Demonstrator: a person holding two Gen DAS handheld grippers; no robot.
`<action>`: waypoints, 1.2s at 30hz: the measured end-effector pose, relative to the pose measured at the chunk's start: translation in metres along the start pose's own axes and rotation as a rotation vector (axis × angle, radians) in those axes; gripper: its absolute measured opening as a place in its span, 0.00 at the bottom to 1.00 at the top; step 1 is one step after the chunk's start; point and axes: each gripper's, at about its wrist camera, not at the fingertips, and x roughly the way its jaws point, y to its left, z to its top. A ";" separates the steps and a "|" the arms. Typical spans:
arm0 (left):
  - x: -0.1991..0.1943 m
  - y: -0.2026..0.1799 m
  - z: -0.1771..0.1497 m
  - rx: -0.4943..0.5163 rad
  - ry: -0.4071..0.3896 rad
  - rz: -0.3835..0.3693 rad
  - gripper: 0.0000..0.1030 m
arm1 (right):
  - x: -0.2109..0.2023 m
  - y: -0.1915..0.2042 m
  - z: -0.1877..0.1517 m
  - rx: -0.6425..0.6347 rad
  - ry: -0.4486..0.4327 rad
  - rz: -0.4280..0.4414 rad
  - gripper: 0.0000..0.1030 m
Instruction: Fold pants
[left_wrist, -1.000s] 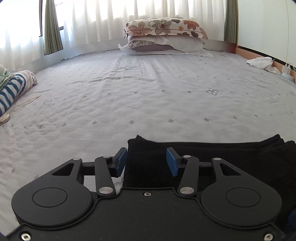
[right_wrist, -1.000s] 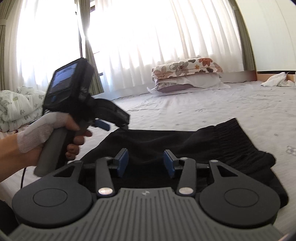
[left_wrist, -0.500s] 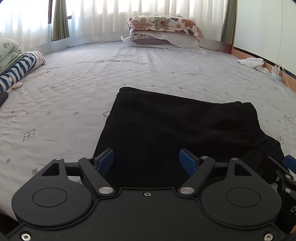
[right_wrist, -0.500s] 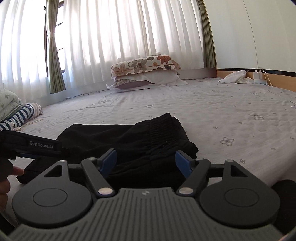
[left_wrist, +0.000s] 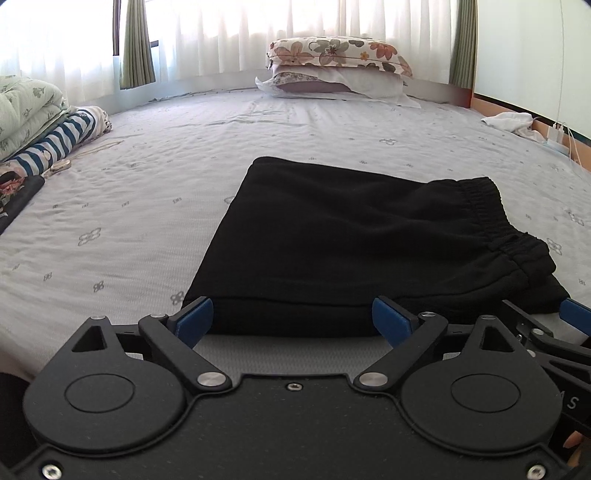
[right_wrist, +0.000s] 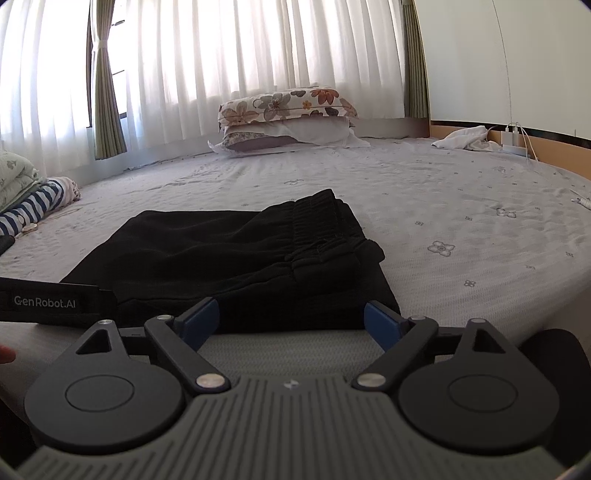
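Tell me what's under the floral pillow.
The floral pillow lies on a white pillow, with a purplish one lowest, on the bed. Whatever lies beneath the stack is hidden.

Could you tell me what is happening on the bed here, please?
A person is folding a pair of black pants on the bed, with a hand-held gripper in each hand. The pants lie folded into a compact rectangle, waistband to the right. The left hand-held gripper and the right hand-held gripper both sit just short of the near edge, jaws opening, with nothing between them.
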 end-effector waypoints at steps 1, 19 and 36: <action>0.000 0.000 -0.001 -0.001 0.004 0.000 0.92 | 0.000 0.001 -0.001 -0.002 0.007 -0.001 0.91; 0.016 0.006 -0.012 -0.008 0.067 0.028 1.00 | 0.010 0.009 -0.007 -0.108 0.092 -0.014 1.00; 0.023 0.010 -0.010 -0.016 0.086 0.005 1.00 | 0.020 0.010 0.000 -0.148 0.170 -0.011 1.00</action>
